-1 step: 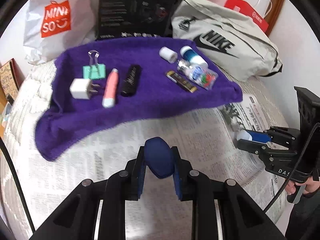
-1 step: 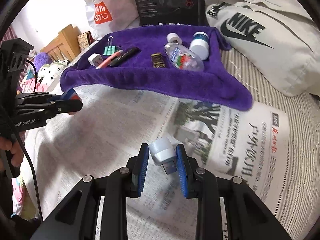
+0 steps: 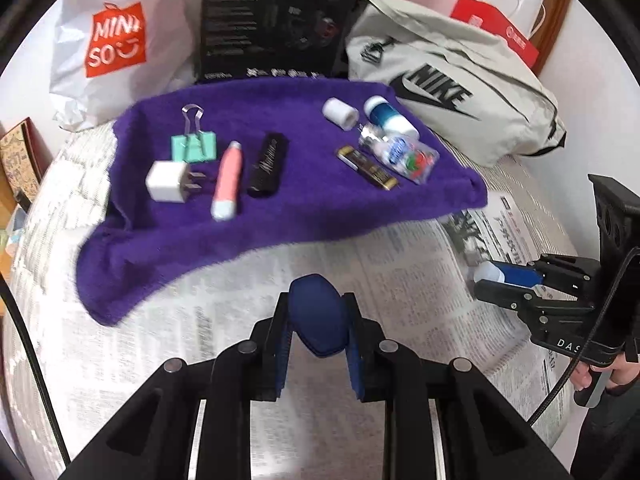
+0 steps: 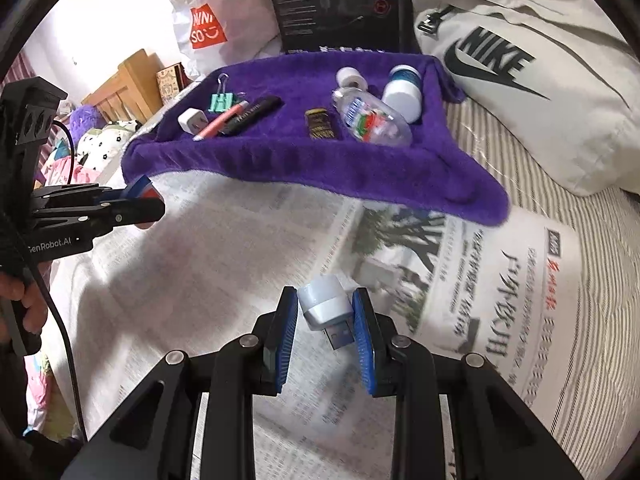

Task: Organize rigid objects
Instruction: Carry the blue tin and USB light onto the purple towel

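Rigid objects in transit: left gripper (image 3: 318, 320) clamps a dark blue oval piece (image 3: 318, 314), right gripper (image 4: 325, 314) a white USB plug (image 4: 326, 305), above newspaper (image 4: 240, 248); carry level to the purple towel (image 4: 320, 160), releasing beside the sorted rows.

The left tongs (image 3: 318, 320) clamp a dark blue oval object (image 3: 318, 314) above newspaper (image 3: 240, 320).

Purple towel (image 3: 280, 216), mint clip (image 3: 194, 147), pink pen (image 3: 228, 180)
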`<state>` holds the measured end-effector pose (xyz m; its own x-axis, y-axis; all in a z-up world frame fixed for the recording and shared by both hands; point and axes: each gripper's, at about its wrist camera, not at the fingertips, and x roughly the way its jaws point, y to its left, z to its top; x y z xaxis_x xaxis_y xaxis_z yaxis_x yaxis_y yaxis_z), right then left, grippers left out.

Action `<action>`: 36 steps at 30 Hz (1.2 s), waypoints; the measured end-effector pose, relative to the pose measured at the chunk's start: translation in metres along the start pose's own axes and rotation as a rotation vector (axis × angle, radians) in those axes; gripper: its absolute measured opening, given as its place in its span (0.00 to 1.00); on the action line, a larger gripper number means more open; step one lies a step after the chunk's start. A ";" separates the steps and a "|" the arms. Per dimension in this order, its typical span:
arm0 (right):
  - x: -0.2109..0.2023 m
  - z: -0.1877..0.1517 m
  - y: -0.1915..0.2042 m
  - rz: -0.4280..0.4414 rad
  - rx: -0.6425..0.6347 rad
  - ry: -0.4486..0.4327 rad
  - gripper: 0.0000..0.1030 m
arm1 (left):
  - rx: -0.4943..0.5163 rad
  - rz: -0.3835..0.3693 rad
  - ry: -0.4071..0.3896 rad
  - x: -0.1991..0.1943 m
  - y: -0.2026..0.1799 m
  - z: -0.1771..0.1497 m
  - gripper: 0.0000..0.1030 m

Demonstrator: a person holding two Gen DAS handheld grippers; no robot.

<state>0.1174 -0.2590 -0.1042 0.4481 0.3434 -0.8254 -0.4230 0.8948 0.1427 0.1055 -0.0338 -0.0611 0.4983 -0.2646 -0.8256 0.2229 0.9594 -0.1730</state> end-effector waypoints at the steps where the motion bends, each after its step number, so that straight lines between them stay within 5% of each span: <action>1: 0.000 0.004 0.002 0.001 -0.006 -0.003 0.27 | -0.002 -0.001 -0.007 -0.003 0.003 0.003 0.22; 15: 0.001 0.058 0.026 0.031 -0.065 -0.042 0.27 | -0.042 0.023 -0.055 -0.015 0.049 0.035 0.22; 36: 0.077 0.128 0.031 0.010 -0.062 0.046 0.27 | -0.117 0.044 0.010 0.033 0.106 0.062 0.22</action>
<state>0.2395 -0.1686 -0.0937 0.4074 0.3376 -0.8485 -0.4760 0.8714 0.1181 0.1977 0.0533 -0.0738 0.4971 -0.2219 -0.8388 0.1016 0.9750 -0.1977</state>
